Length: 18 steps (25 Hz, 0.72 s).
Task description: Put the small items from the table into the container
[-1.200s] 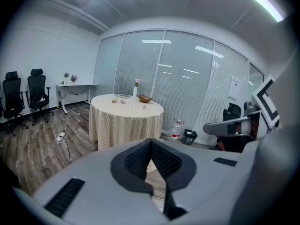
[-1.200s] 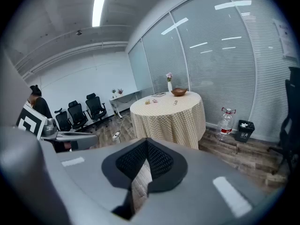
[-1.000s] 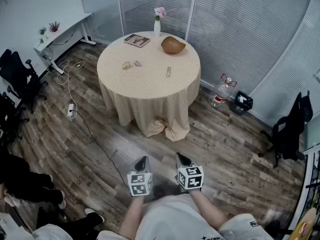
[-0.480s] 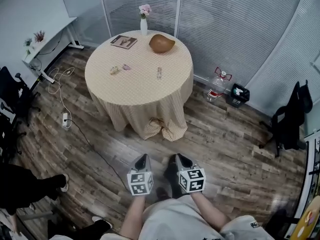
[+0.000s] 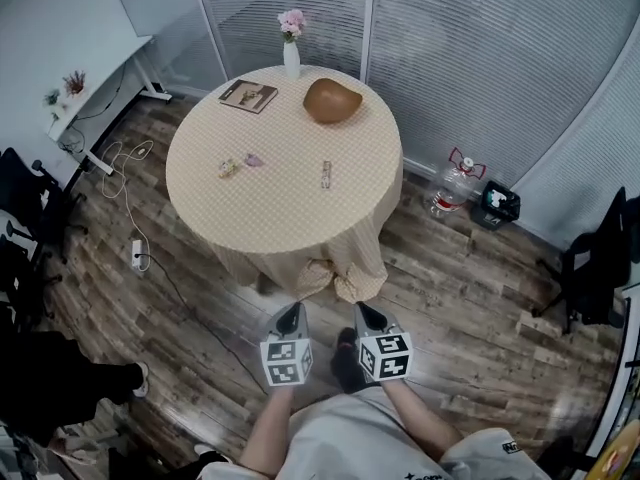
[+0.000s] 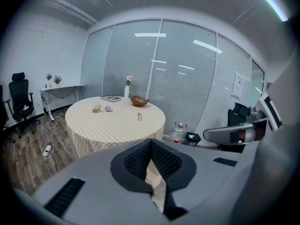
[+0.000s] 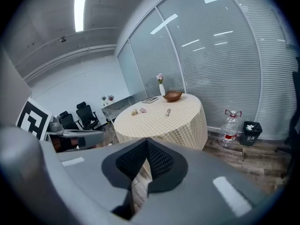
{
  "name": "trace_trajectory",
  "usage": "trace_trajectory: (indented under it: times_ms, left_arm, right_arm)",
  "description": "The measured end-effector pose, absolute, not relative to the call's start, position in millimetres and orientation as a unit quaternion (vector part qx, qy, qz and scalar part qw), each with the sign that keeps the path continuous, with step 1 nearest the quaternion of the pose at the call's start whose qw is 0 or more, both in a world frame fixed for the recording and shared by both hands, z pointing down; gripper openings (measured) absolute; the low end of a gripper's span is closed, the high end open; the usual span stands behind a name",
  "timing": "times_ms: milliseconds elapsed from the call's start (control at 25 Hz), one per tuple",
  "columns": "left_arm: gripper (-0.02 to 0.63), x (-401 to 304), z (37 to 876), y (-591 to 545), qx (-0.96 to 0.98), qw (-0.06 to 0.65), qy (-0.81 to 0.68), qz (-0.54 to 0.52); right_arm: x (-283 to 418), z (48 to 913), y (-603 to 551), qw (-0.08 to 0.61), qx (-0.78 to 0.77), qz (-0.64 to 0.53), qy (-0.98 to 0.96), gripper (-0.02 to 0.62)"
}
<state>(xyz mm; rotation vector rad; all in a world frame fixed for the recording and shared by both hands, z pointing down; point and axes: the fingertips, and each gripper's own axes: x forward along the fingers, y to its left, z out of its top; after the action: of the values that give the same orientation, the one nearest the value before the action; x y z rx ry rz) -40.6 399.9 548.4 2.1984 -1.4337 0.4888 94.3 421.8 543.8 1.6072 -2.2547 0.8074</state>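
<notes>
A round table (image 5: 290,203) with a checked cloth stands ahead of me. On it lie three small items: a yellowish one (image 5: 228,168), a pinkish one (image 5: 253,159) beside it, and a slim one (image 5: 326,174) nearer the middle. A brown wooden bowl (image 5: 332,100) sits at the far side. My left gripper (image 5: 291,317) and right gripper (image 5: 364,315) hover side by side over the floor, well short of the table, both shut and empty. The left gripper view shows the table (image 6: 115,121), the bowl (image 6: 139,101) and shut jaws; the right gripper view shows the same table (image 7: 161,118).
A white vase with pink flowers (image 5: 291,50) and a book (image 5: 247,95) stand at the table's far edge. A water bottle (image 5: 452,187) and a small black bin (image 5: 497,206) sit on the floor to the right. Cables and a power strip (image 5: 138,255) lie left; office chairs (image 5: 20,208) stand at both sides.
The table has come closer and larger in the head view as I walked toward it. Both grippers stay shut, side by side in front of me.
</notes>
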Motion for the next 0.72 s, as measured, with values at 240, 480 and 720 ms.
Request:
trace_trajectory:
  times_ms: [240, 480, 720]
  left_arm:
    - [0.005, -24, 549, 325, 0.792, 0.24, -0.529, 0.186]
    - [0.005, -16, 553, 257, 0.795, 0.244, -0.524, 0.185]
    - [0.005, -24, 561, 175, 0.803, 0.244, -0.511, 0.185]
  right_arm:
    - [114, 535, 332, 0.13, 0.544, 0.269, -0.784, 0.0]
    - [124, 538, 263, 0.138, 0.55, 0.266, -0.78, 0.002]
    - [117, 554, 186, 0.161, 0.564, 0.267, -0.765, 0.001]
